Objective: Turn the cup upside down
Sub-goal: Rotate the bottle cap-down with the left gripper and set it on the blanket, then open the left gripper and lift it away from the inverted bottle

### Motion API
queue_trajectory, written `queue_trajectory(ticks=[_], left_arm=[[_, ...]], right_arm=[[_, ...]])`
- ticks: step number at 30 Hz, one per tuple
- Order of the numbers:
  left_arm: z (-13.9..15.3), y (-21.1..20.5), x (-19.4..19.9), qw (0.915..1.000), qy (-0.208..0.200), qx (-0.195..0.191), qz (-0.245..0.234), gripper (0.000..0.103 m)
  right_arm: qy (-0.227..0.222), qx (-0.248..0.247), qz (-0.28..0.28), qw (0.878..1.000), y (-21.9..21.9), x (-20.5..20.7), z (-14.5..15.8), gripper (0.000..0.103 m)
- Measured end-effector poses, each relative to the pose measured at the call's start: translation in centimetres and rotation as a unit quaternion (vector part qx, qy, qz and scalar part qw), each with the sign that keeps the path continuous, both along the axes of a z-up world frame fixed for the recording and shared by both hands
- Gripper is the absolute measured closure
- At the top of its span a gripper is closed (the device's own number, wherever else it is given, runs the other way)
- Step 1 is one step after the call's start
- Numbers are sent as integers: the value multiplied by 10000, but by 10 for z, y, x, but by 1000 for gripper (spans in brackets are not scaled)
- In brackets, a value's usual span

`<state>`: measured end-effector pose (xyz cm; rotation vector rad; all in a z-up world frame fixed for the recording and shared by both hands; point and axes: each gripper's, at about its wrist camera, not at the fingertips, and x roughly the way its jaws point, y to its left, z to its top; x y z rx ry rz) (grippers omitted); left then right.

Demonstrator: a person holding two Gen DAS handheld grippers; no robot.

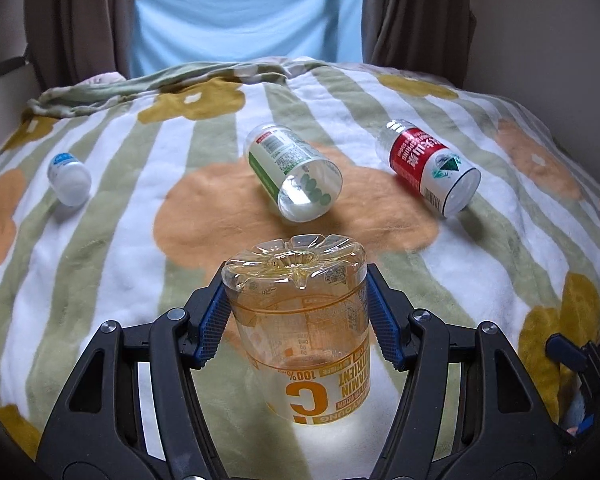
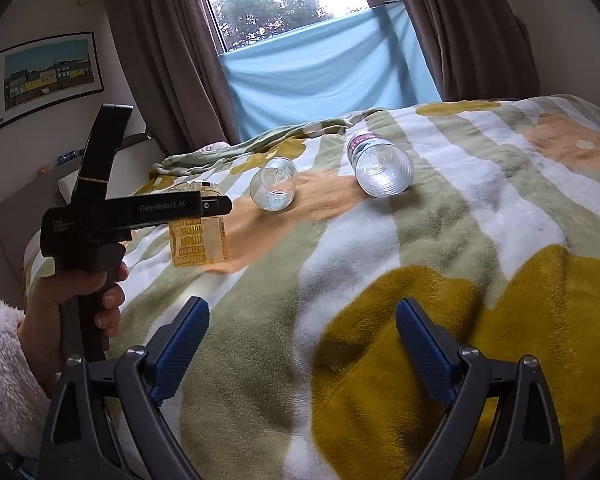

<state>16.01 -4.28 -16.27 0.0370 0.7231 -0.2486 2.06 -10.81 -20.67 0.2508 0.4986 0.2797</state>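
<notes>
Left wrist: left tongs (image 1: 296,312) clamp cup (image 1: 300,320) over blanket (image 1: 100,240); right tongs (image 2: 302,344) apart, curtains (image 2: 160,60).

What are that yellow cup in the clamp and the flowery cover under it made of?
The yellow cup looks like thin clear plastic, glossy and yellow-tinted: you see through it, and its base is moulded in ridges. The cover seems a soft fleece blanket, matte and fuzzy, with rumpled folds at its far edge.

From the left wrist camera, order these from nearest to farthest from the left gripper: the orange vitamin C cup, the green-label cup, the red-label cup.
1. Orange vitamin C cup: between the left gripper fingers, base up.
2. Green-label cup: lying on its side just beyond, centre.
3. Red-label cup: on its side, farther off to the right.
</notes>
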Motion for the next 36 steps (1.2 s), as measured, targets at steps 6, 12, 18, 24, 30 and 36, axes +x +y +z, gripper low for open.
queue_trajectory(ticks=[6, 12, 18, 24, 30, 36], left_arm=[[-2, 1, -8, 9997, 145, 110, -167, 43], [-3, 4, -16, 9989, 358, 80, -288, 44], [-7, 4, -20, 9986, 467, 21, -267, 30], [-2, 9, -26, 9992, 342, 49, -190, 0], [-2, 12, -31, 9988, 424, 74, -227, 0], [30, 23, -52, 9996, 102, -1, -260, 0]], right_arm=[[35, -15, 13, 10000, 0, 1, -2, 9], [29, -126, 80, 9999, 5, 3, -2, 9], [27, -170, 108, 9998, 7, 3, -3, 9], [35, -151, 99, 9998, 7, 5, -4, 10], [28, -199, 93, 9998, 6, 4, -3, 10], [-44, -314, 4, 9995, 6, 2, 15, 10]])
